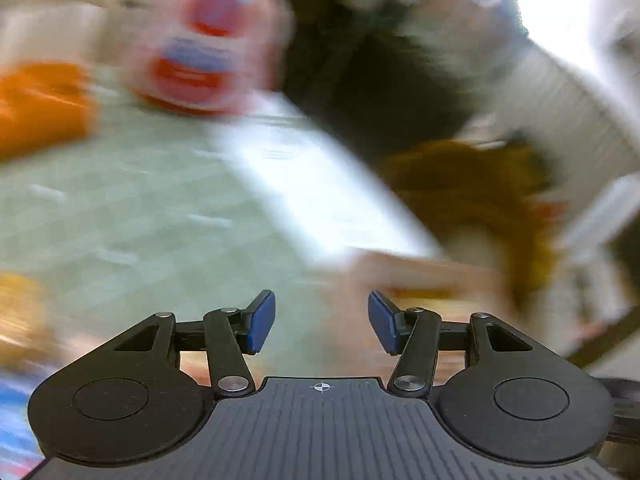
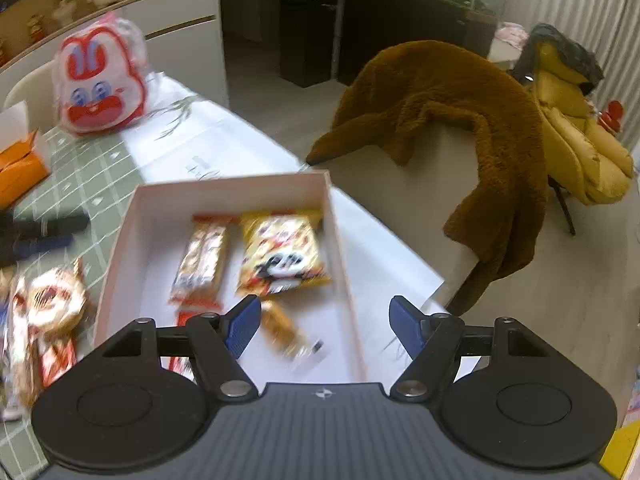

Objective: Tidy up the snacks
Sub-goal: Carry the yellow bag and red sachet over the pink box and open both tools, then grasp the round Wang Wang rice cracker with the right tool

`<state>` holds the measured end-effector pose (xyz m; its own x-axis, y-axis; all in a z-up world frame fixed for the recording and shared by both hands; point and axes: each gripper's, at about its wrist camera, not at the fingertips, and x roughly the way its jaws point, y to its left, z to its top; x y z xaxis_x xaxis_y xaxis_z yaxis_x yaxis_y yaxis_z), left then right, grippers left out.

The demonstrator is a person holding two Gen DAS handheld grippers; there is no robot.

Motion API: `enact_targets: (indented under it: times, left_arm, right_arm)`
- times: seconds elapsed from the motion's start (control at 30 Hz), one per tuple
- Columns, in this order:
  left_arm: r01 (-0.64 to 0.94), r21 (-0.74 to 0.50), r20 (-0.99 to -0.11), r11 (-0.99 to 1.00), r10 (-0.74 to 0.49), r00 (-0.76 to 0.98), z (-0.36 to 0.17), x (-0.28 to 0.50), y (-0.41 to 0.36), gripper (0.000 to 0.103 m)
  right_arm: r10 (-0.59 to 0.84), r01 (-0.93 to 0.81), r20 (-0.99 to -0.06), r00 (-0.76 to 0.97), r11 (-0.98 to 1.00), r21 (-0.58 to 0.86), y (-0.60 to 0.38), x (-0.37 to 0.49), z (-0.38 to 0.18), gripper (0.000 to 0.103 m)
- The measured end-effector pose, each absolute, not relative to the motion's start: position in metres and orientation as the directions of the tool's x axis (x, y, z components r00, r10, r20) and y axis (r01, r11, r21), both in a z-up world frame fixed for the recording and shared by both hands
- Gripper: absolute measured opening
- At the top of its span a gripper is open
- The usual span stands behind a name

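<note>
An open pink box [image 2: 232, 183] lies on the table below my right gripper [image 2: 326, 326], which hangs open over its near right part with nothing between the pads. In the box are a yellow snack packet [image 2: 282, 252], a red-and-white bar [image 2: 200, 260] and a small blurred packet [image 2: 280, 328]. More wrapped snacks [image 2: 48, 304] lie on the green checked cloth to the left of the box. The left wrist view is badly blurred. There my left gripper [image 1: 322, 322] is open and empty, above the cloth near a corner of the pink box [image 1: 420, 276].
A red-and-white rabbit bag [image 2: 100, 80] and an orange box [image 2: 20, 172] stand at the far left of the table. White paper [image 2: 208, 140] covers the table's right side. A chair with a brown fur coat [image 2: 460, 112] stands past the edge. A dark blurred shape [image 2: 40, 228] lies left of the pink box.
</note>
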<state>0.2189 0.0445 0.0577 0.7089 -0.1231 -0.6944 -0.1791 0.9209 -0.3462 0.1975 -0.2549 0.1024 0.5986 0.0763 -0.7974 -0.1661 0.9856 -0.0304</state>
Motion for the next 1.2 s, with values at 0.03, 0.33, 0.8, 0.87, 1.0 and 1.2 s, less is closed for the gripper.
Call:
enact_targets:
  times: [0.03, 0.33, 0.8, 0.87, 1.0, 1.2]
  left_arm:
    - [-0.21, -0.296, -0.724, 0.932, -0.075, 0.686, 0.05, 0.22, 0.054, 0.057]
    - [-0.044, -0.269, -0.774, 0.962, -0.188, 0.605, 0.012, 0.179, 0.055, 0.055]
    - [0.01, -0.404, -0.757, 0.915, -0.341, 0.558, 0.022, 0.071, 0.033, 0.041]
    - [-0.026, -0.428, -0.744, 0.903, -0.336, 0.578, 0.026, 0.057, 0.042, 0.039]
    - [-0.109, -0.468, -0.702, 0.877, -0.294, 0.648, 0.04, 0.031, 0.068, 0.039]
    - [-0.221, -0.461, -0.685, 0.86, -0.186, 0.704, 0.056, 0.008, 0.105, 0.039]
  right_arm:
    - [0.082, -0.172, -0.8, 0.595, 0.985, -0.026, -0.254, 0.191, 0.1, 0.071]
    - [0.204, -0.197, -0.845, 0.494, 0.973, 0.119, -0.239, 0.147, 0.068, 0.071]
    - [0.341, -0.251, -0.857, 0.387, 0.933, 0.258, -0.171, 0.115, 0.054, 0.072]
    - [0.348, -0.258, -0.859, 0.376, 0.929, 0.264, -0.158, 0.111, 0.053, 0.072]
    - [0.361, -0.266, -0.871, 0.332, 0.922, 0.281, -0.134, 0.106, 0.044, 0.072]
    - [0.36, -0.259, -0.887, 0.287, 0.921, 0.29, -0.091, 0.11, 0.03, 0.073]
